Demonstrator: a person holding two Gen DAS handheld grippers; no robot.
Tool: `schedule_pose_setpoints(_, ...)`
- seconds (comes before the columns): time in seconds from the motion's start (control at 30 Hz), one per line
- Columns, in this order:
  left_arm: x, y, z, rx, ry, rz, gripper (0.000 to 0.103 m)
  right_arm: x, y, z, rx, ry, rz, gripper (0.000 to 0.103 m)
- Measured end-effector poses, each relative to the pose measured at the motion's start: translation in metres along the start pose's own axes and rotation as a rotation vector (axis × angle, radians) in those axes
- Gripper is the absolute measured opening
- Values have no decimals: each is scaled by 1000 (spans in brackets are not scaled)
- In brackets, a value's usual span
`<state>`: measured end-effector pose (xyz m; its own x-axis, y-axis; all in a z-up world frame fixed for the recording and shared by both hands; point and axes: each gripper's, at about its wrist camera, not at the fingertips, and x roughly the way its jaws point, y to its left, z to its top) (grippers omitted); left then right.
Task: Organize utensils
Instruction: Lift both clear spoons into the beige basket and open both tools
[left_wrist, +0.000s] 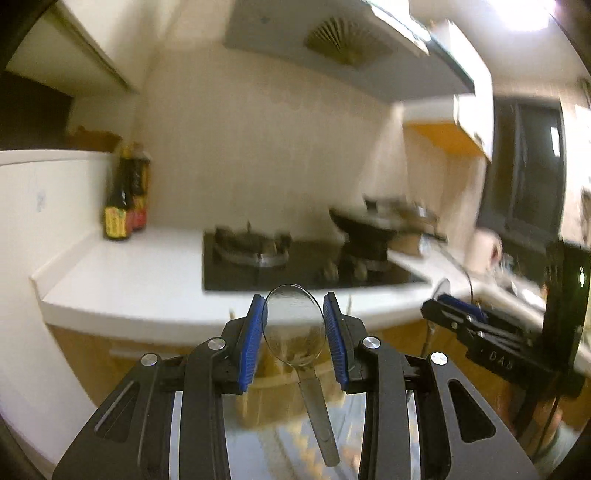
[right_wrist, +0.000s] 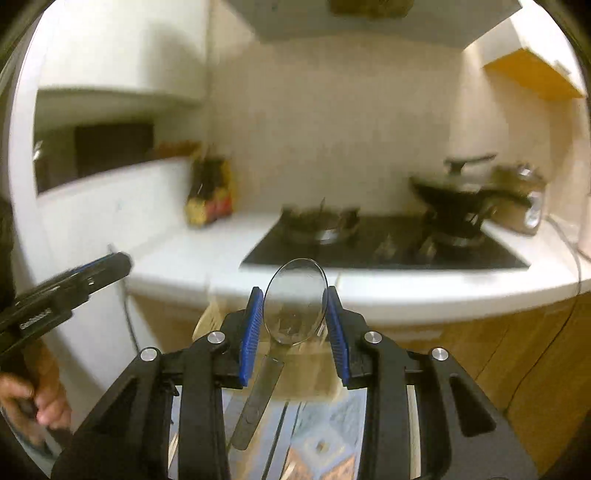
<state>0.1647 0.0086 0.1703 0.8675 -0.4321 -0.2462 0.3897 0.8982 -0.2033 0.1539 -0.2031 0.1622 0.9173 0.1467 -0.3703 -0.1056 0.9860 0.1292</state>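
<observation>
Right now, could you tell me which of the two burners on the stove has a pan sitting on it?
The right-hand burner carries the black wok; the left burner, nearer the sauce bottles, stands bare.

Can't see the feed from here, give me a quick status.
Left gripper shut on a clear plastic spoon. Right gripper shut on a second clear plastic spoon. Both held off the white countertop; nothing in the way.

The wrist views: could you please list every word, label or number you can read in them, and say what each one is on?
"DAS": pale lettering on the body of the right tool, partly legible, possibly cut off.
Left tool: pale lettering on its body, too blurred to read.
Sauce bottles: yellow and red labels, too blurred to read.
Nothing else legible.
</observation>
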Motion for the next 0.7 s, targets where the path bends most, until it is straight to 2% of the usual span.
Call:
schedule_pose_setpoints(0.13, 14, 1, 15, -40, -98, 5, 31, -1, -12, 18, 9, -119, -70, 31)
schedule_pose_setpoints(0.37, 47, 4, 17, -89, -175, 35, 31, 20, -24, 24, -6, -285, -177, 31)
schedule_pose_setpoints(0.5, 62, 5, 9, -71, -214, 65, 31, 40, -25, 17, -68, -308, -228, 31)
schedule_pose_setpoints(0.7, 86, 4, -8, -31, -219, 94, 31, 70, -30, 3, -98, -278, -234, 31)
